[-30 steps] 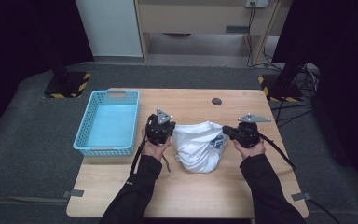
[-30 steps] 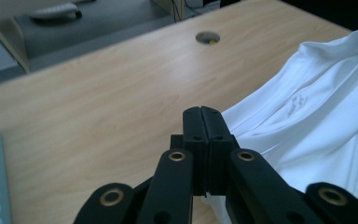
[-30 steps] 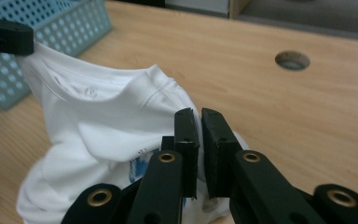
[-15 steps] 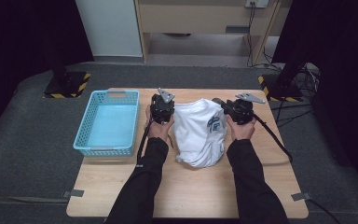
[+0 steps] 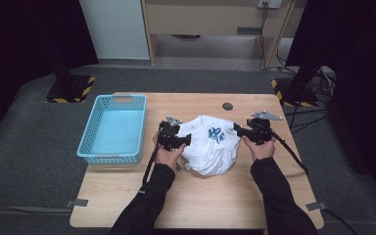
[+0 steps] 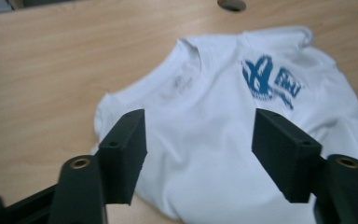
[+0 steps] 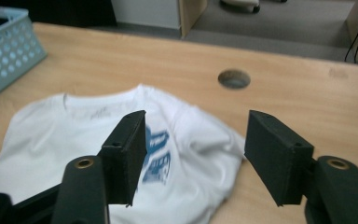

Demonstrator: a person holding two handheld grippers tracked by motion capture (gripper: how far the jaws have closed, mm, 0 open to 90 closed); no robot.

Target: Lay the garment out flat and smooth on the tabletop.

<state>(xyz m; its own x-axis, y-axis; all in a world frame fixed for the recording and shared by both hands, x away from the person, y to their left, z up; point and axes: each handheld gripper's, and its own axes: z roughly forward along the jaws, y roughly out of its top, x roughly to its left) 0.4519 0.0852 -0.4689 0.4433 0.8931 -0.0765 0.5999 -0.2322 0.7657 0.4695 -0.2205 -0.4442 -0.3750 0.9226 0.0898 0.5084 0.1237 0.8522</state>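
Both claws stand open at either side of the white T-shirt, and neither has hold of anything. My left claw sits at the shirt's left edge in the high view, its tips pointing in toward the cloth; its jaws have just been opening, and in the left gripper view they stand wide apart above the shirt with no cloth pinched between them. My right claw sits at the shirt's right edge, aimed back toward the left; its jaws have just been opening too, and in the right gripper view they gape over the near corner of the shirt without pressing on it.

That shirt lies loosely bunched on the wooden bench, between my two hands, near the middle of the board. Its collar points to the far side, and a blue print shows on top, closer to my right claw than to my left. Whether either claw's tips touch the fabric, I cannot tell.

Left of my left hand stands a light blue basket, well apart from the shirt. A small round hole marks the bench beyond the shirt.
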